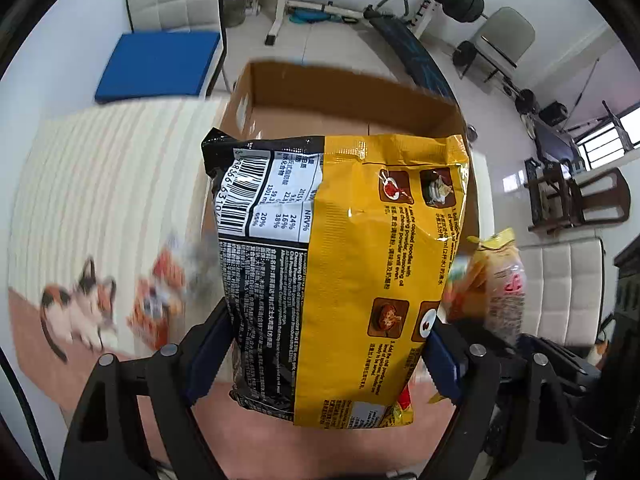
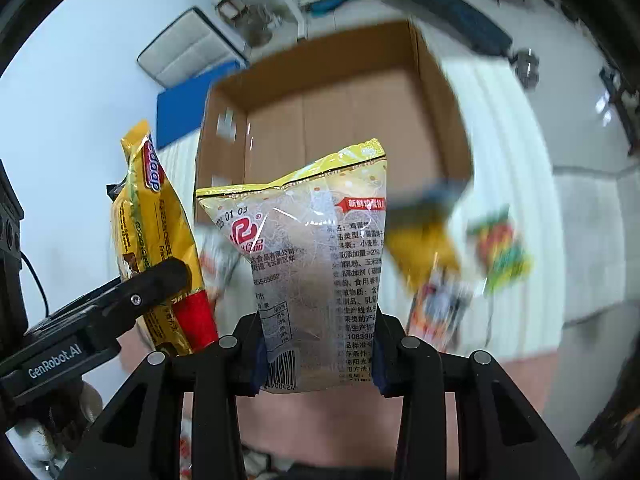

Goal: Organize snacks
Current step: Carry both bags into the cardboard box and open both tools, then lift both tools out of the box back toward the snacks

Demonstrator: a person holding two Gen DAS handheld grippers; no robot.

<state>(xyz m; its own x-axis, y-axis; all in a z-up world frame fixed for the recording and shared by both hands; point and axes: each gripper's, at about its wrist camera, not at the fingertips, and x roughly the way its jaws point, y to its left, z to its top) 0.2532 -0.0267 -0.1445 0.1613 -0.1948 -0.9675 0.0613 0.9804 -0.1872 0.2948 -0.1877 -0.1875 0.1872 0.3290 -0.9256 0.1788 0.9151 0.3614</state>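
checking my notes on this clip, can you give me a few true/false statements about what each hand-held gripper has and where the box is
1. The left hand-held gripper holds a yellow and black noodle packet. True.
2. The right hand-held gripper is empty. False: it is shut on a clear snack bag with a yellow top.
3. The cardboard box is open at the top. True.
4. Both packets already lie inside the box. False: both are held in the air in front of it.
5. Other snack packs lie outside the box. True.
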